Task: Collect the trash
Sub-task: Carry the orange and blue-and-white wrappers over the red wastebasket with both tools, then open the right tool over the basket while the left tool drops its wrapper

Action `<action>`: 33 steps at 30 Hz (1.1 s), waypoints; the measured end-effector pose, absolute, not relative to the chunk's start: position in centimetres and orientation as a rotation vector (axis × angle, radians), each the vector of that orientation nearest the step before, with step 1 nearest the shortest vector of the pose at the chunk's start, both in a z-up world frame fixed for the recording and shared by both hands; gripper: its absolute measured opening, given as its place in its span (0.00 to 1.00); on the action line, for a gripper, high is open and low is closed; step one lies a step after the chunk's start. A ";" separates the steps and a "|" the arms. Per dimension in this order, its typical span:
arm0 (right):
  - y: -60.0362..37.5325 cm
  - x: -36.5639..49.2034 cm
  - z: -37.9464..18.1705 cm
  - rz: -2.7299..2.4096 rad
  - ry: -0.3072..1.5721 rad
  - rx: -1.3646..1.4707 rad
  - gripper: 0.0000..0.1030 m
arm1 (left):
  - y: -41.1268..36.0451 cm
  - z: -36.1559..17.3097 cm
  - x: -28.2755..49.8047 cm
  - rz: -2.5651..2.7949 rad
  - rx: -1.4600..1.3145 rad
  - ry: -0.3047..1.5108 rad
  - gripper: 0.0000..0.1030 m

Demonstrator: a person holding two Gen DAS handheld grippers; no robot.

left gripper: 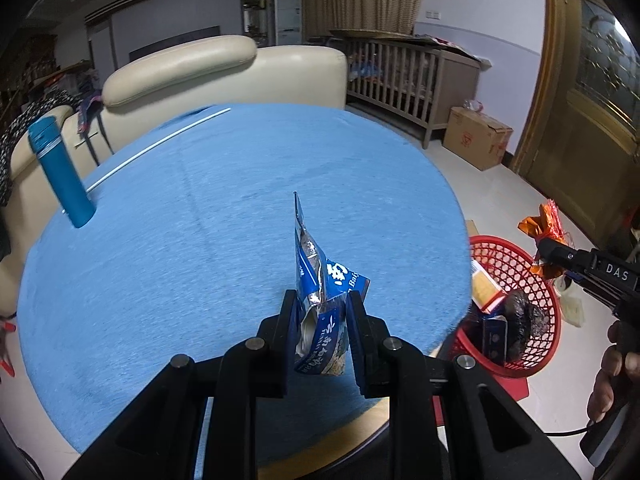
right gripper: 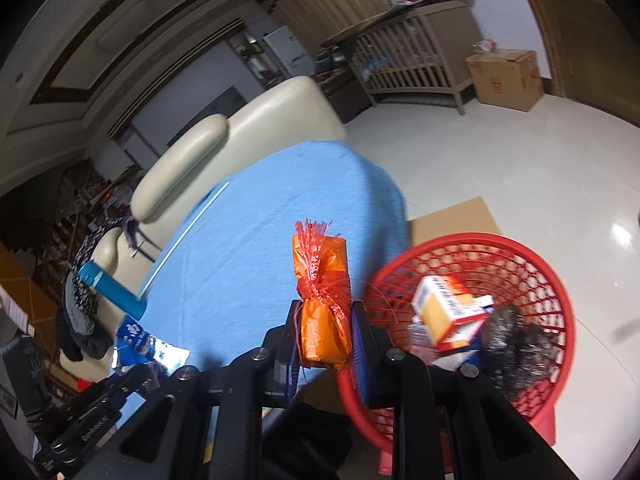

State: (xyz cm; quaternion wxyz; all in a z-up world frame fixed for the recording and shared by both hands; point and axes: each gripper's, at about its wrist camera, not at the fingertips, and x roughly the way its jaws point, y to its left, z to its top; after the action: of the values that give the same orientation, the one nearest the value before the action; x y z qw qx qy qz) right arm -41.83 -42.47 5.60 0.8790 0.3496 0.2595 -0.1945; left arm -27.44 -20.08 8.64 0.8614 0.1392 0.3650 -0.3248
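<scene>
Table (left gripper: 200, 208): round, lying under a blue cloth, sitting in front of a cream sofa (left gripper: 224, 76)
Basket (left gripper: 536, 280): red mesh, standing on the pale floor just beside the table's edge, holding a yellow-and-white carton (right gripper: 448, 312), a dark crumpled lump (right gripper: 516, 340) and a small dark blue box (left gripper: 494, 336)
Left gripper (left gripper: 322, 320): hanging over the near part of the table, jaws closed down tight and clamping a crumpled blue-and-silver snack bag (left gripper: 316, 276), which is sticking upward between the pads
Right gripper (right gripper: 322, 332): hanging near the table's edge, close to the basket's rim, jaws squeezed together and gripping an orange wrapper (right gripper: 322, 300) tied with a red fringed ribbon; a person's fingers (left gripper: 612, 372) are wrapping its handle
Blue bottle (left gripper: 60, 172): standing upright near the far left side of the table, well apart from both grippers
White rod (left gripper: 160, 144): thin, lying across the far part of the cloth, its near end beside the bottle
</scene>
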 end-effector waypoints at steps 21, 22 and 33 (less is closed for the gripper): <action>-47.8 -47.2 2.4 -0.548 0.555 0.808 0.23 | -28.9 8.9 -31.8 -0.885 0.411 0.741 0.24; -48.0 -47.3 2.3 -0.552 0.557 0.811 0.23 | -29.1 8.9 -32.0 -0.893 0.415 0.741 0.24; -49.6 -47.5 1.4 -0.573 0.574 0.825 0.23 | -31.5 8.8 -33.2 -0.941 0.455 0.743 0.24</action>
State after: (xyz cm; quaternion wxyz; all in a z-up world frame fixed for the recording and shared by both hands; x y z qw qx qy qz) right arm -47.55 -49.62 1.36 0.8374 0.3897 0.2713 -0.2709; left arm -33.21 -31.54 8.76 0.8015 0.2120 0.3464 -0.4389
